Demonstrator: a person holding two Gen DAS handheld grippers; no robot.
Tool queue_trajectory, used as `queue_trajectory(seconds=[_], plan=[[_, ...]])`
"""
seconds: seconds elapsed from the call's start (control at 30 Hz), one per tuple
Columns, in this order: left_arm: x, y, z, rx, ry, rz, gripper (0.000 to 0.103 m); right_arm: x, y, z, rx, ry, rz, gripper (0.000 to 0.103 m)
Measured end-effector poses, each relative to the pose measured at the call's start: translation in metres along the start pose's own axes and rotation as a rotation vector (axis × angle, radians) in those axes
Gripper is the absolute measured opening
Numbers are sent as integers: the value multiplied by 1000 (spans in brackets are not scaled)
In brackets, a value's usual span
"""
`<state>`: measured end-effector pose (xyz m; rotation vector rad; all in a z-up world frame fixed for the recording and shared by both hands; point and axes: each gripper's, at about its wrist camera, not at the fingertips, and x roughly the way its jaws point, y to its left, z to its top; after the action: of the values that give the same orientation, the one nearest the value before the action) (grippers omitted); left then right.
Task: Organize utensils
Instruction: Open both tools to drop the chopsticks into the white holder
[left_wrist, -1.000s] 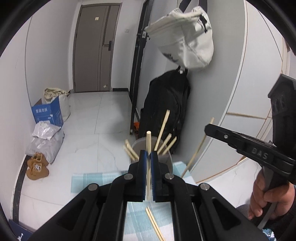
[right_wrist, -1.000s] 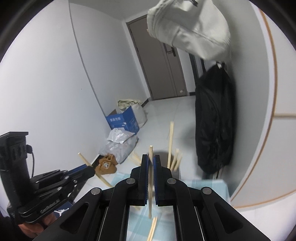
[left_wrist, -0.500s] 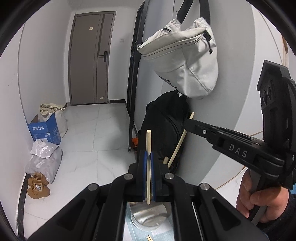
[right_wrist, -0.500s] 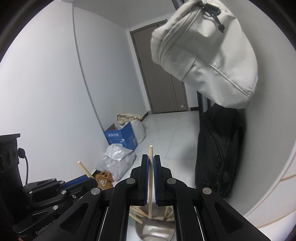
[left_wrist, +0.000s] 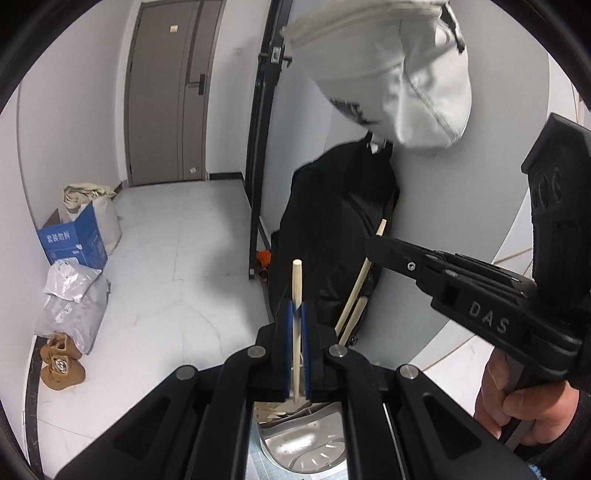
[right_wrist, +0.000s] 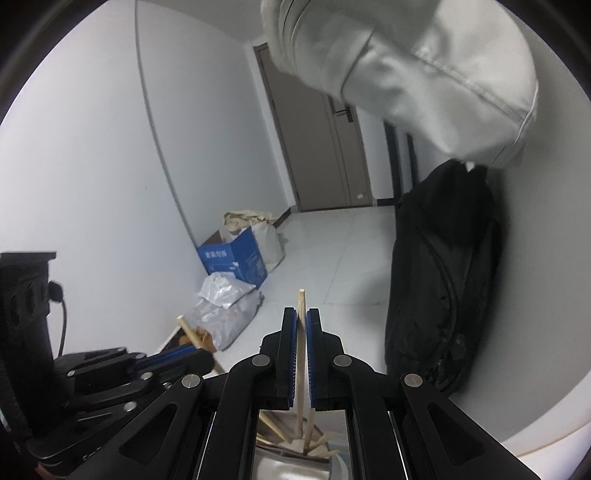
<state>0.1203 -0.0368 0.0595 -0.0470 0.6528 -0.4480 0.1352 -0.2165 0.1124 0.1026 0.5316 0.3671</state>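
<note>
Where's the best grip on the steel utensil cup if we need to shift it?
Probably the rim. Pinch the wall of the steel cup from above, on the near side, with one finger inside and one outside. The chopsticks in it lean toward the far rim, so the near wall looks bare.

Probably a home entryway: grey door (left_wrist: 164, 92), tiled floor (left_wrist: 177, 266), shoes (left_wrist: 61, 363), hanging bag (left_wrist: 391, 70) and backpack (left_wrist: 332, 236)

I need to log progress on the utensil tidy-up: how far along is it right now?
Partly done: several chopsticks already stand in the metal holder. In hand: the left hand-held gripper and the right hand-held gripper each clamp one chopstick upright above the holder. Left: lowering and releasing both. Whether more lie on the table is out of view.
</note>
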Motion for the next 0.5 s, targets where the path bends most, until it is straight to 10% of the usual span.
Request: queue_trajectory(seconds=[0.5], plan=[[8, 10, -11, -9, 125, -134, 1, 26, -3, -53, -47, 145, 44, 7]])
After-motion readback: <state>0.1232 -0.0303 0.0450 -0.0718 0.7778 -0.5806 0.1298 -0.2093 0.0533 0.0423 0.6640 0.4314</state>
